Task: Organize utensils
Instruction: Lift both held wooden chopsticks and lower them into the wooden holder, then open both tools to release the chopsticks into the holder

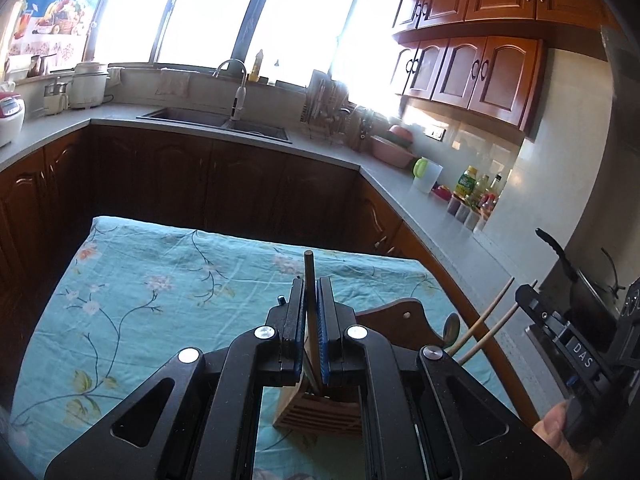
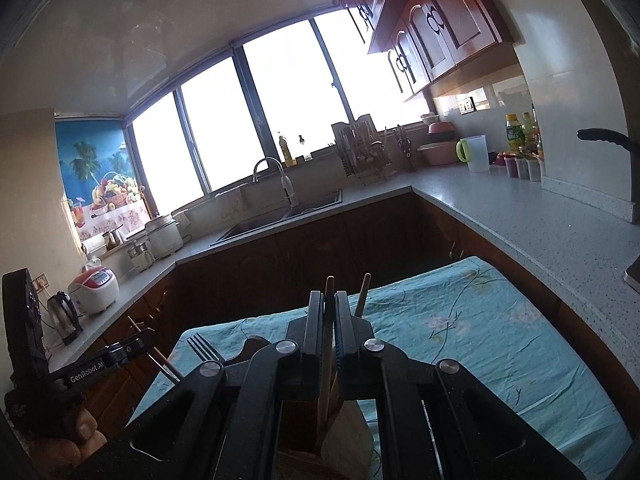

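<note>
My left gripper (image 1: 310, 294) is shut on a dark chopstick (image 1: 309, 266). The stick's lower end reaches down to a slotted wooden utensil holder (image 1: 316, 414) on the teal flowered cloth (image 1: 160, 280). In the right wrist view my right gripper (image 2: 329, 300) is shut on a light wooden chopstick (image 2: 329, 285) that runs down into the holder (image 2: 352, 432). A second chopstick (image 2: 363, 294) stands just right of its jaws. A fork (image 2: 202, 347) lies on the cloth at the left. The left gripper (image 2: 134, 342) shows there too, with its stick.
A brown wooden board (image 1: 404, 316) and a spoon (image 1: 450, 326) lie behind the holder. The cloth-covered table sits inside a U-shaped counter (image 1: 360, 152) with a sink (image 1: 208, 118), a dish rack (image 1: 328, 112), a jug (image 1: 426, 174) and bottles (image 1: 476, 192). A pan handle (image 1: 554, 248) juts out at the right.
</note>
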Demonstrator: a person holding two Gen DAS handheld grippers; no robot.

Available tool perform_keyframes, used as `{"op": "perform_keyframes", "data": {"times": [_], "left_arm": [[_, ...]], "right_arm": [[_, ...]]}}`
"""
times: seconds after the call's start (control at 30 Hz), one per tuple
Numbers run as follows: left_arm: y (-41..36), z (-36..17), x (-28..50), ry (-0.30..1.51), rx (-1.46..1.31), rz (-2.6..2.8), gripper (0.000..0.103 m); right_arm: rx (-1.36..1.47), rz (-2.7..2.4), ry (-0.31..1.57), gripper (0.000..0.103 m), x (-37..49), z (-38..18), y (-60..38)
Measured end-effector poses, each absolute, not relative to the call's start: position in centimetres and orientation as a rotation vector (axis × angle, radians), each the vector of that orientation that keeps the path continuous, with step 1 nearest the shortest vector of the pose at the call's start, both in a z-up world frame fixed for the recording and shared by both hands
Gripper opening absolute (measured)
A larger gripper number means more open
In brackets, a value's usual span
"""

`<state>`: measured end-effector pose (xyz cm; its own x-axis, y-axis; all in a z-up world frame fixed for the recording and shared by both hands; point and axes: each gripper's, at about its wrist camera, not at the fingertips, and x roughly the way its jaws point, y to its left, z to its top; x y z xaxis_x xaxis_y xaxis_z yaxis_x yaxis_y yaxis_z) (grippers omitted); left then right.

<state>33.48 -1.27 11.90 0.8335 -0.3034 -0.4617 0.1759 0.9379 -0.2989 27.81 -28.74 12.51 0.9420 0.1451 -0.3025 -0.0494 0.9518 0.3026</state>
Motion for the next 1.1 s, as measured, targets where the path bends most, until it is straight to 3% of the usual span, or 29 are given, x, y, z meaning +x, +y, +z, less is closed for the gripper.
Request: {"op": "perform_keyframes", "data": {"times": [0.27,0.37,0.43,0.5,0.57,0.63,0.7,0.77,1.1], "left_arm": [[-1.3,12.1,33.7,0.545,-0.251,-0.254,0.005],[-0.9,12.5,33.3,0.542,-0.291,-0.284,0.013],[-0.8,13.2,32.5,0.515,-0.297,-0.289,0.029],[-0.9,14.0,31.5,0.485,-0.292,-0.289,0.04],[-0.6,14.7,30.5,0.464,-0.29,-0.285,0.055],[0.0,15.1,29.5,0.448,-0.314,-0.288,0.091],[0.7,15.3,28.1,0.421,-0.335,-0.28,0.093],[1.2,15.1,27.0,0.427,-0.321,-0.27,0.093],[3.8,10.5,22.3,0.533,-0.321,-0.183,0.093]], "right_arm": [[0.3,0.102,0.34,0.005,28.0,12.7,-28.8],[0.308,0.109,0.342,0.01,27.9,12.8,-28.8],[0.32,0.115,0.335,0.018,27.6,13.1,-29.1],[0.34,0.128,0.317,0.045,27.0,13.6,-29.5],[0.354,0.13,0.283,0.059,26.1,14.2,-29.9],[0.364,0.127,0.249,0.073,25.1,14.9,-30.4],[0.374,0.125,0.223,0.093,24.0,15.4,-30.9],[0.382,0.122,0.196,0.099,22.7,15.7,-31.4],[0.338,0.096,0.277,0.099,17.6,12.6,-31.9]]}}
